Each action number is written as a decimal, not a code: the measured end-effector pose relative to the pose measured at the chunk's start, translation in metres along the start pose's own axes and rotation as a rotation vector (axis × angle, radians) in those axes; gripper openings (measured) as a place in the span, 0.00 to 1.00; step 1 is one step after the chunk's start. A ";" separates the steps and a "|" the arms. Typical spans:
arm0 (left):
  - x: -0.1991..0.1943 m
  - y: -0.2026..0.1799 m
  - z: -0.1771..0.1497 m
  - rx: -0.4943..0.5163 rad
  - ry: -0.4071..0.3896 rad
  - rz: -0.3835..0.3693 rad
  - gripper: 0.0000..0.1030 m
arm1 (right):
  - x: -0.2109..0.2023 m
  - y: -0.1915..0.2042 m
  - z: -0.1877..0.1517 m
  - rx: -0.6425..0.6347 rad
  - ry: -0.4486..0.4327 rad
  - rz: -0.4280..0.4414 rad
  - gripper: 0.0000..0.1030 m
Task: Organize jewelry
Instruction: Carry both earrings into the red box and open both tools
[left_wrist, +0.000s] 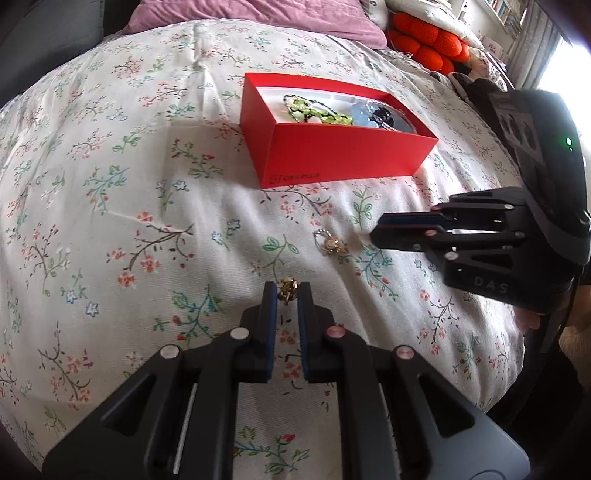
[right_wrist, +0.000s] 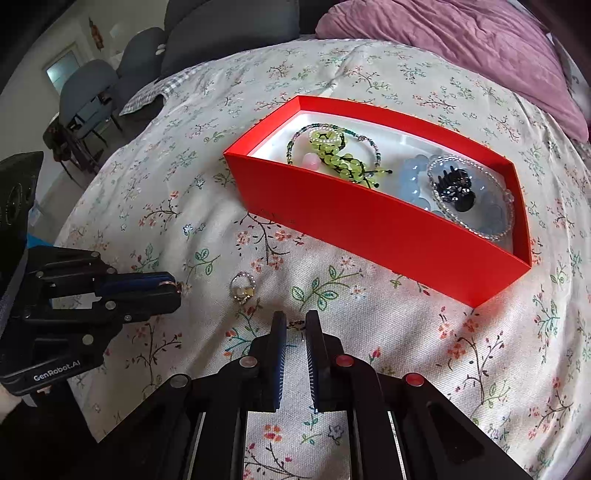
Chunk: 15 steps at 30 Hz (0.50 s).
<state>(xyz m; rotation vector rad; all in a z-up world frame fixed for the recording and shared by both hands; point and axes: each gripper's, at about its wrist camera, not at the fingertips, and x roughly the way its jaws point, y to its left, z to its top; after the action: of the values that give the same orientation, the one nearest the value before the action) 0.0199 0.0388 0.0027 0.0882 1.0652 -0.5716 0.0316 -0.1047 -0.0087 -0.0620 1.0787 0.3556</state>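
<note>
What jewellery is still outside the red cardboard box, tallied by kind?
Silver beaded ring with gold charm, lying on the floral bedspread: 1
Small gold ornament, pinched in the left gripper: 1
Tiny speck between the tips of the right gripper, unclear: not counted
Total: 2

"ONEPLUS" on red box (left_wrist: 332, 147), "DAS" on right gripper (left_wrist: 373, 236), "GenRobot.AI" on left gripper (right_wrist: 177, 290)

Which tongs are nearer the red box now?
Right: right tongs hover just short of the long wall of the red box; left tongs, gripping a gold trinket, sit farther back.
</note>
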 end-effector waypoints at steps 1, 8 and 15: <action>0.000 0.001 0.000 -0.004 0.000 0.000 0.12 | -0.003 -0.002 -0.001 0.007 -0.004 0.007 0.10; -0.006 0.000 0.004 -0.022 -0.011 -0.002 0.12 | -0.025 -0.016 -0.004 0.047 -0.040 0.040 0.10; -0.015 -0.002 0.015 -0.034 -0.032 -0.002 0.12 | -0.051 -0.023 0.001 0.092 -0.081 0.049 0.10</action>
<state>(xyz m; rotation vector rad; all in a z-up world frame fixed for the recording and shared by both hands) 0.0261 0.0382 0.0231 0.0481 1.0436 -0.5543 0.0183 -0.1394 0.0331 0.0605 1.0159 0.3489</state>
